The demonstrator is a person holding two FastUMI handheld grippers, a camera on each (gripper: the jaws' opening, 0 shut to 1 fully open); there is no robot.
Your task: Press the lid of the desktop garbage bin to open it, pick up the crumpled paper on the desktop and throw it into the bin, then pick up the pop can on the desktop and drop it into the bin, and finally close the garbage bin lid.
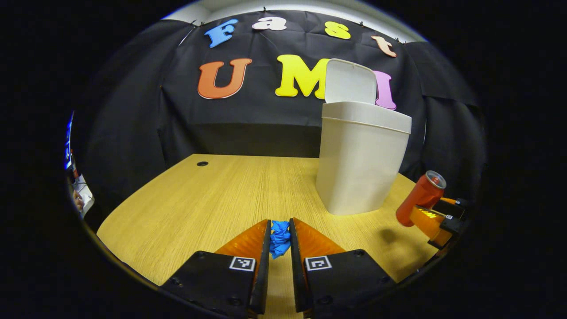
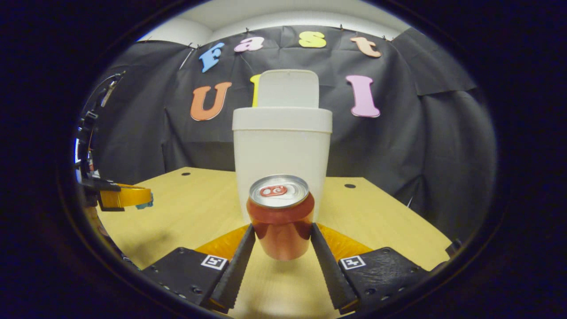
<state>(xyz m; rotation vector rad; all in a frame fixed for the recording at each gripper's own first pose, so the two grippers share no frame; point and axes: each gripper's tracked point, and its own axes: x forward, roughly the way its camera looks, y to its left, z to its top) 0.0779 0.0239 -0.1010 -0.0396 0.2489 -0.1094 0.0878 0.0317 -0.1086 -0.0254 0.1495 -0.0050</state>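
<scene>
The white bin [image 1: 361, 164] stands on the wooden table [image 1: 199, 204] with its lid [image 1: 350, 82] raised upright. My left gripper [image 1: 280, 223] is shut on the blue crumpled paper [image 1: 280, 237], left of the bin and nearer to me. At the far right, my right gripper [image 1: 432, 217] holds the red pop can [image 1: 421, 199] tilted above the table. In the right gripper view, the right gripper [image 2: 282, 227] is shut on the can [image 2: 280, 221], straight in front of the bin [image 2: 282, 150] and its raised lid [image 2: 288, 88]. The left gripper [image 2: 133, 197] hovers at the left with paper [image 2: 145, 204] at its tip.
Black cloth walls close in the table at the back and sides. Small round cable holes [image 1: 202, 163] [image 2: 350, 186] sit near the table's far edge. The tabletop [image 2: 195, 199] stretches bare to the left of the bin. Shadows of both grippers fall on the wood.
</scene>
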